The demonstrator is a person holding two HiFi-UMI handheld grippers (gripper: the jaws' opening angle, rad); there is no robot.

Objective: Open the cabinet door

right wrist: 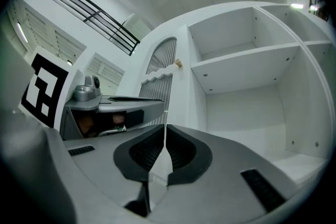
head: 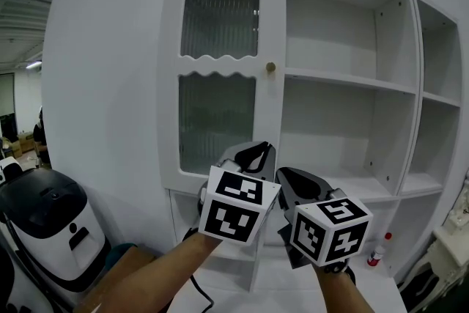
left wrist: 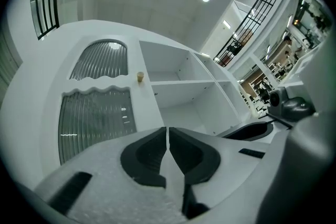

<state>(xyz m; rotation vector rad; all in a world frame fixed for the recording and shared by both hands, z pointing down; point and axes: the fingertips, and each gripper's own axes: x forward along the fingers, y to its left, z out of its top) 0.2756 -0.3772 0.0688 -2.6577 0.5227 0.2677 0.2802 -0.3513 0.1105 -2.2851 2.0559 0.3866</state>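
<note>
While both forearms reach up from the bottom edge of the head view, the left gripper (head: 254,152) and the right gripper (head: 287,177) sit side by side, their marker cubes turned toward the camera. Each gripper's own view shows its jaws pressed together along a thin seam, with nothing held between them.

Low at the left stands a white-and-black machine (head: 45,220), with a brown panel (head: 117,275) just beside it. Low at the right, a small bottle with a red cap (head: 377,251) stands near the foot of the white cabinet (head: 412,121).

Beyond the grippers, the cabinet door (head: 220,62) covers the left bay and appears to lie flat in its frame, shut. It has an arched ribbed-glass pane above and a wavy-edged ribbed pane below. A small brass knob (head: 270,67) sits at the door's right edge, level with the band between the panes, well above both grippers and apart from them. Right of the door, open white shelves (head: 341,78) fill the rest of the cabinet.
</note>
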